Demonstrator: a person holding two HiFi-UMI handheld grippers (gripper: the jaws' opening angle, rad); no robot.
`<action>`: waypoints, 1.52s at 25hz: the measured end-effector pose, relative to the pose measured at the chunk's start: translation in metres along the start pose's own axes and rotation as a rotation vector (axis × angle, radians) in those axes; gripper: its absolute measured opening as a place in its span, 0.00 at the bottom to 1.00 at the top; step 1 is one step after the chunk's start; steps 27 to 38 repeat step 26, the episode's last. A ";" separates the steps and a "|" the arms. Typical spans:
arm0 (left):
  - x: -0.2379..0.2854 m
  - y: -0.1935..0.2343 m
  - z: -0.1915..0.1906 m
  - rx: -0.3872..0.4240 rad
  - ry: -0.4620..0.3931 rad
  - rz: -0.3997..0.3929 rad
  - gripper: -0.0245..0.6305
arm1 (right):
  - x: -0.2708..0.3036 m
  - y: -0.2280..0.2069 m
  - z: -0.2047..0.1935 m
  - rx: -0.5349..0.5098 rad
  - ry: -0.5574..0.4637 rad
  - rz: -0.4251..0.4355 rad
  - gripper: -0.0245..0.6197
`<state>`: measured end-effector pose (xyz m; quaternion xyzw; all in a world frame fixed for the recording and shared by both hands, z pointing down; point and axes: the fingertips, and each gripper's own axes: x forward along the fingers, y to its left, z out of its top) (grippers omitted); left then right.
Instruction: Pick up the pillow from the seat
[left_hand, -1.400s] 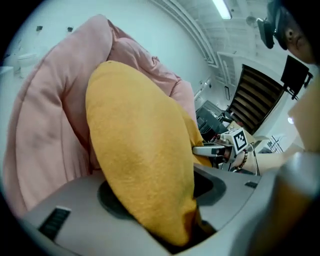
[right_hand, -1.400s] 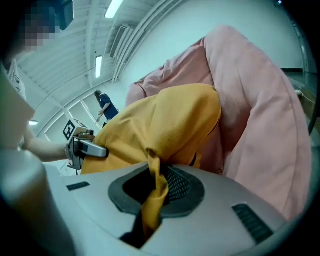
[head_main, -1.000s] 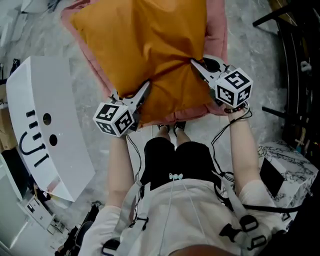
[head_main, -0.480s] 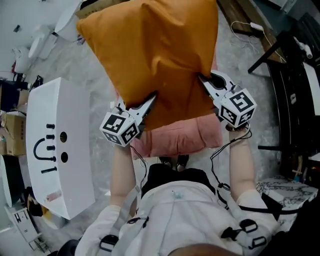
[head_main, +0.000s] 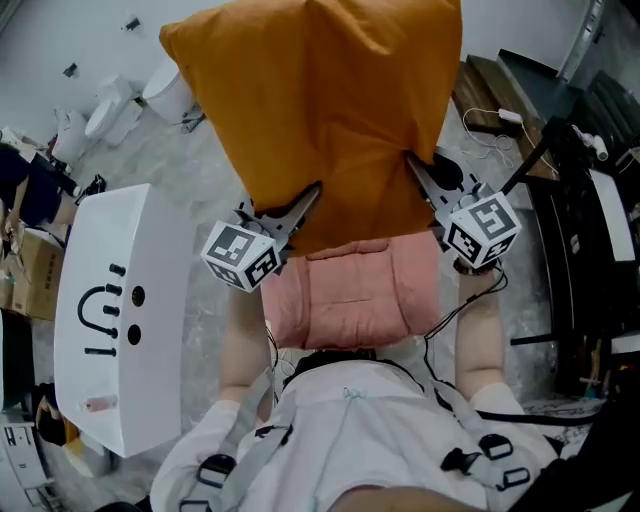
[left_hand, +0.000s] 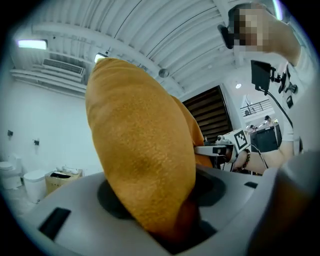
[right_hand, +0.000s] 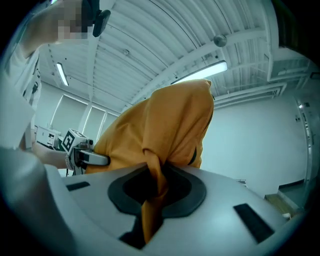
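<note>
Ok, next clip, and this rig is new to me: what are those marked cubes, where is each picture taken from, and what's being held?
No robot: a person holds a two-jaw gripper in each hand, and the cubes are part of those. One camera sits on the person's head, looking down; the other two ride on the grippers and look along their jaws. The left gripper and the right gripper are both shut on the orange pillow, the left on a thick corner, the right on a pinched fold. The pillow is held above the pink seat cushion. A white object stands at the left.
</note>
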<state>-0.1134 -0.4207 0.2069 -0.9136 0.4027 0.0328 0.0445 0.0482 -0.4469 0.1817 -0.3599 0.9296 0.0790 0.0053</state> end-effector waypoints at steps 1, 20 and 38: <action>-0.002 -0.001 0.008 0.010 -0.014 0.000 0.43 | -0.001 0.002 0.009 -0.016 -0.010 -0.001 0.11; -0.015 0.003 0.052 0.077 -0.097 -0.024 0.44 | -0.001 0.018 0.056 -0.115 -0.069 -0.048 0.11; -0.017 0.002 0.055 0.086 -0.103 -0.028 0.44 | -0.003 0.019 0.059 -0.117 -0.076 -0.050 0.11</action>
